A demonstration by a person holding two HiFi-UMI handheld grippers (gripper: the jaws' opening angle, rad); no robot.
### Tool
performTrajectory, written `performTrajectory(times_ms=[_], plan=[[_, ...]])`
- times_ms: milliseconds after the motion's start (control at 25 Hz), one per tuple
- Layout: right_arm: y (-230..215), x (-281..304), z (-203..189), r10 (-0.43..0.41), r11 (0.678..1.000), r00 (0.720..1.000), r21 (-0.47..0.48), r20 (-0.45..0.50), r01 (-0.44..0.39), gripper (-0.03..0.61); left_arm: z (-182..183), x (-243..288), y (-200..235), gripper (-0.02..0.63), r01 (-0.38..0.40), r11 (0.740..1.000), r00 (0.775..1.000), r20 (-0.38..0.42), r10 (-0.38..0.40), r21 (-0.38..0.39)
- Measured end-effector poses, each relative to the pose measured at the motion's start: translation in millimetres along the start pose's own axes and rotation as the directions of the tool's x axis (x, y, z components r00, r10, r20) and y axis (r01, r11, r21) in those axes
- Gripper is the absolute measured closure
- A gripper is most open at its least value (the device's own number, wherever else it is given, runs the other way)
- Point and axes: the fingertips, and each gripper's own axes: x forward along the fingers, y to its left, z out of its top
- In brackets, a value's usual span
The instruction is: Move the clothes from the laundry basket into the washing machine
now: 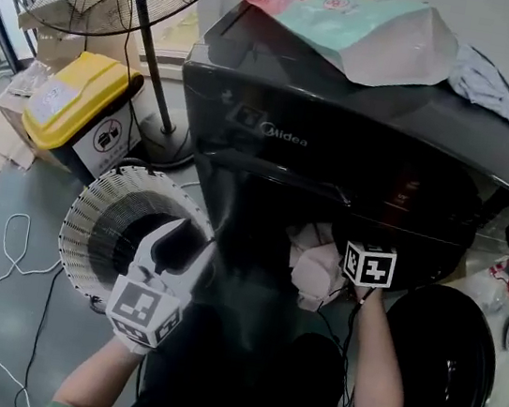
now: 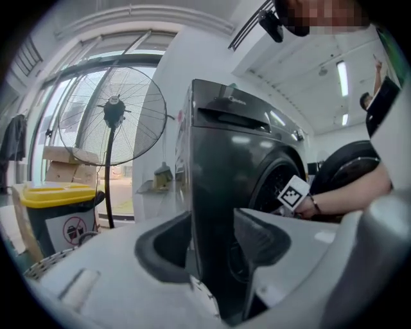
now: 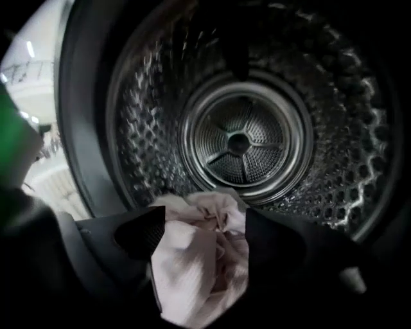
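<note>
Two tongs, two jobs. Head view first: the left tongs (image 1: 184,246) hang over the rim of the laundry basket (image 1: 92,212), low there, I'd guess, to be ready for the next garment. The right tongs (image 1: 345,266) reach into the mouth of the washing machine (image 1: 340,135), with a pale pink cloth (image 1: 313,271) just ahead of them. Left gripper view: spread wide, nothing between them, the machine's side straight ahead. Right gripper view: spread too, the cloth bunched loose between them and the drum (image 3: 247,138) beyond. They're held that deep, I reckon, so it drops inside, not outside.
</note>
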Motion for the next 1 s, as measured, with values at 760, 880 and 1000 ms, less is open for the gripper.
performTrajectory(times_ms=[760, 880, 1000], plan=[[41.6, -8.0, -160.2, 0.11, 0.984, 0.958, 0.165, -0.265, -0.067, 0.114, -16.3, 22.5, -10.3, 0.407, 0.065, 0.997, 0.998, 0.001, -0.065, -0.032], [39.1, -2.4, -166.4, 0.04, 0.996, 0.955, 0.085, -0.293, -0.016, 0.126, -18.1, 18.5, -6.1, 0.407, 0.051, 0.998, 0.999, -0.005, -0.051, -0.035], [37.9, -3.6, -168.7, 0.033, 0.999, 0.956, 0.048, -0.293, -0.02, 0.287, -16.5, 13.1, -4.1, 0.408, 0.033, 0.999, 0.999, 0.001, -0.033, -0.034]])
